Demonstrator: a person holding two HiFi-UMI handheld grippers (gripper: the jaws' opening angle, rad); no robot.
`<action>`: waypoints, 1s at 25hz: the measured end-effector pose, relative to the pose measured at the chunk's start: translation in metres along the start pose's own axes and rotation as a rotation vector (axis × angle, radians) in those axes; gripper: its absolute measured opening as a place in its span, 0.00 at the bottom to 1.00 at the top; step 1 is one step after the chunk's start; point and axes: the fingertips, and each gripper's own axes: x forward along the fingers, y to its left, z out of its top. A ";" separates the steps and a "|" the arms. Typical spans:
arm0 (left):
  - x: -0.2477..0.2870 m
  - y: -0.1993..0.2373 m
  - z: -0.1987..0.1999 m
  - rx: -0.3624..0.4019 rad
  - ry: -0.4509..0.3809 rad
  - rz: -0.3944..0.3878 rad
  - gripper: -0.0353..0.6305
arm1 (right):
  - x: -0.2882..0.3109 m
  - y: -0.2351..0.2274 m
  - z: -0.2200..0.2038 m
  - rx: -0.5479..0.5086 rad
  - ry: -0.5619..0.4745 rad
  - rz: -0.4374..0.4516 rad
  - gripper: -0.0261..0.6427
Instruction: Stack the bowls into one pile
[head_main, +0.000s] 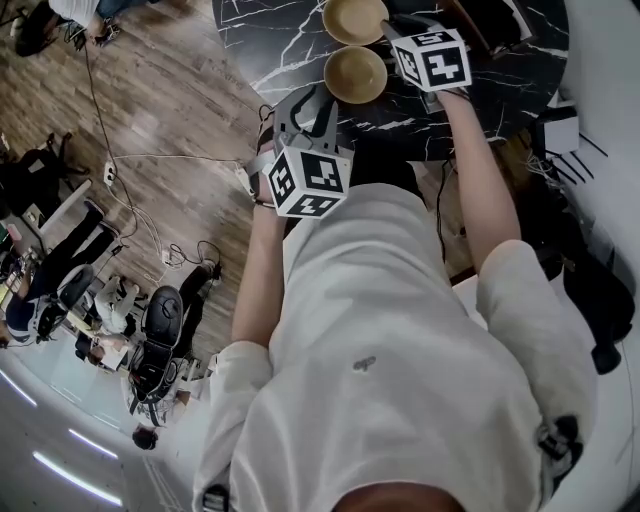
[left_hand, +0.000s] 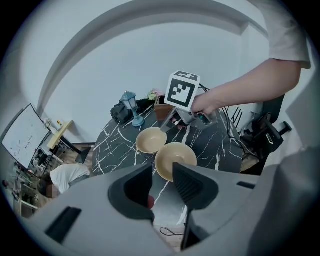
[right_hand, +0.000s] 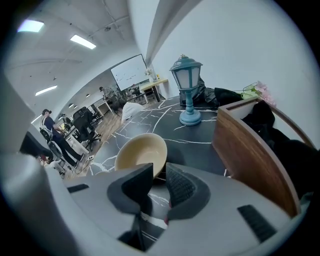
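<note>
Two tan bowls stand side by side on the black marble table (head_main: 270, 40). The far bowl (head_main: 355, 18) (right_hand: 142, 154) lies just ahead of my right gripper (right_hand: 159, 167), whose jaws stand a little apart; the bowl's near rim sits at their tips and I see no pad pressing on it. From the left gripper view, the right gripper (left_hand: 172, 122) reaches the far bowl (left_hand: 151, 140) at its right rim. The near bowl (head_main: 355, 73) (left_hand: 175, 159) sits beyond my left gripper (left_hand: 162, 174) (head_main: 305, 108), which hangs open over the table's front edge with nothing between its jaws.
A blue lantern lamp (right_hand: 186, 90) (left_hand: 131, 107) stands at the back of the table beside dark cloth (right_hand: 215, 95). A wooden box (right_hand: 250, 145) rises close on the right of the right gripper. Cables (head_main: 130, 200) trail over the wood floor on the left.
</note>
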 end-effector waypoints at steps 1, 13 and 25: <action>0.000 0.000 0.000 -0.001 0.001 0.000 0.24 | 0.001 -0.001 0.001 0.009 -0.002 0.001 0.17; 0.006 0.002 0.001 0.001 0.012 -0.003 0.24 | 0.015 -0.006 0.004 0.065 0.013 0.021 0.16; 0.003 0.006 -0.005 -0.013 0.016 0.008 0.24 | 0.020 -0.006 0.006 0.090 0.025 0.020 0.13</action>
